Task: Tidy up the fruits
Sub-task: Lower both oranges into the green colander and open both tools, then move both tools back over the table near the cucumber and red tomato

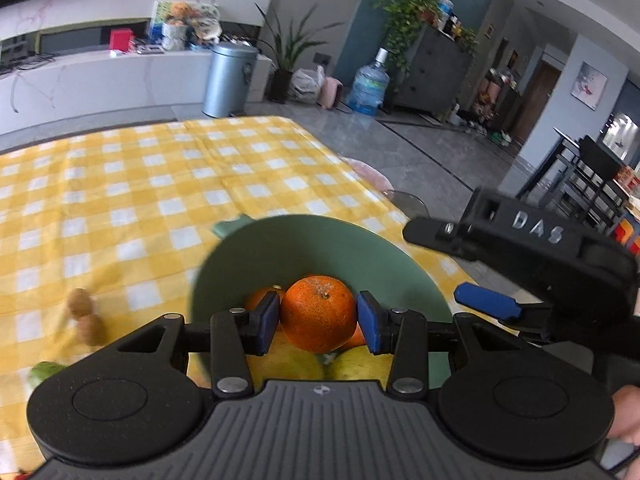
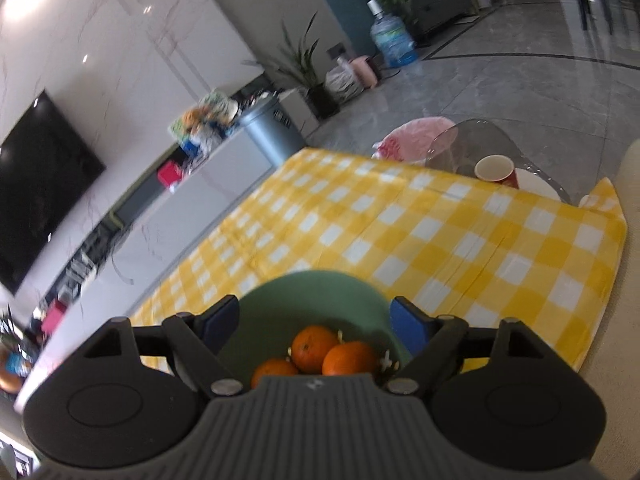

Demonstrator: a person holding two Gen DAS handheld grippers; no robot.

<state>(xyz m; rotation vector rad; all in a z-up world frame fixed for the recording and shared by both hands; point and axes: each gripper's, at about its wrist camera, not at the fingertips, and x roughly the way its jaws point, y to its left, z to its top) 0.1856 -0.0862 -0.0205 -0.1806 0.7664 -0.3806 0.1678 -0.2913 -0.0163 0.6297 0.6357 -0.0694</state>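
Note:
A green bowl (image 1: 320, 240) stands on the yellow checked tablecloth (image 1: 140, 184). My left gripper (image 1: 318, 318) is shut on an orange (image 1: 318, 314) and holds it over the bowl, above other oranges (image 1: 260, 298) and yellow fruit (image 1: 288, 364) inside. In the right wrist view my right gripper (image 2: 314, 320) is open over the same bowl (image 2: 280, 308), which holds three oranges (image 2: 316, 346). The right gripper also shows in the left wrist view (image 1: 492, 304), to the right of the bowl. Two brown kiwis (image 1: 84, 314) and a green fruit (image 1: 42, 372) lie on the cloth at left.
A red paper cup (image 2: 496, 170) and a white plate (image 2: 534, 186) sit on a glass surface past the table's far right corner. A pink bag (image 2: 412, 138) lies beside it. A grey bin (image 1: 228, 78) and a water jug (image 1: 370, 84) stand on the floor beyond.

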